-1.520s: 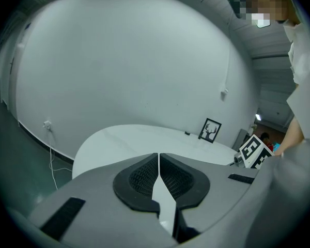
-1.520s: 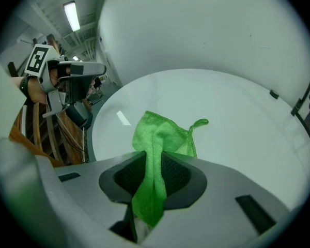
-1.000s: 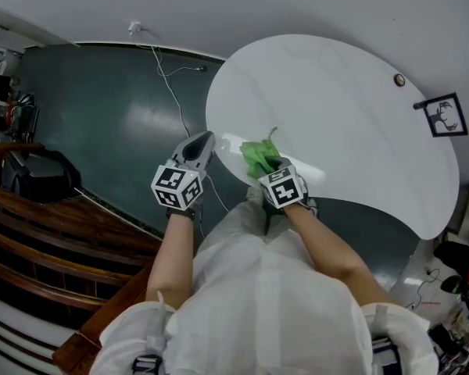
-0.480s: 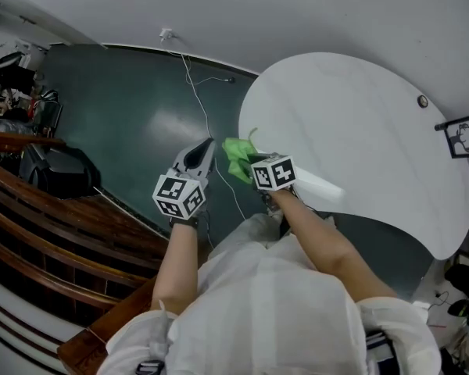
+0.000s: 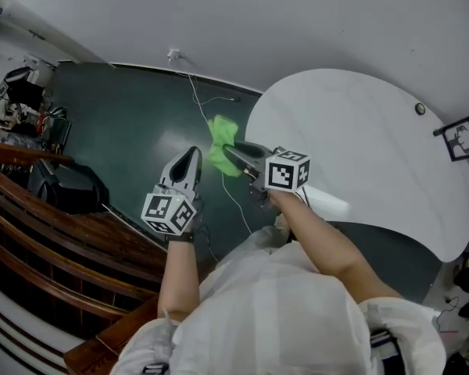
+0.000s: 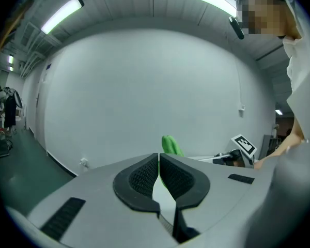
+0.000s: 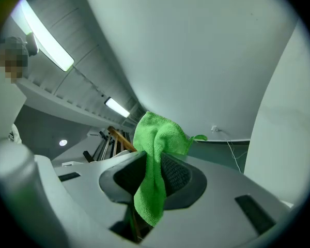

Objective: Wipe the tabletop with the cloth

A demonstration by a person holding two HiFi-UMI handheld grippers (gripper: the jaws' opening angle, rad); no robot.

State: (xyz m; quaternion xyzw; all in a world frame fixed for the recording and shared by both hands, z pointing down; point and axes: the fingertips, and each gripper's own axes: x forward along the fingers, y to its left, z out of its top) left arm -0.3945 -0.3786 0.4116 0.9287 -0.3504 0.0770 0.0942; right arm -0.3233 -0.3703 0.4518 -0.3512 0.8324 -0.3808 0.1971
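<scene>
- Right gripper (image 7: 154,163) first: its jaws are clamped on the green cloth (image 7: 156,138). The fabric bunches above the pads and a tail hangs down between them.
- A second ago that cloth was down on the near edge of the white tabletop (image 5: 359,131); half a second ago it sat right at the rim.
- Now, in the head view, the right gripper (image 5: 230,151) has swung left and the cloth (image 5: 218,142) is clear of the table. It is held in the air over the dark green floor (image 5: 117,116), just beside the table's left edge.
- Left gripper (image 6: 159,157): jaws together at the tips, nothing between them, just as before.
- From above, the left gripper (image 5: 191,157) hangs over the floor just left of the cloth, apart from it. It is a touch lower in the frame than a second ago.
- From the left gripper view the cloth (image 6: 169,144) pokes up just behind its closed tips.
- Out on the floor, a thin white cable (image 5: 195,92) runs from a wall socket (image 5: 174,54) toward the person.
- Writing: each marker cube (image 5: 288,171) carries only black-and-white square patterns, no words.
- The black-framed sheet (image 5: 461,139) past the table's far right edge shows a dark figure; any print there is too small to read.
</scene>
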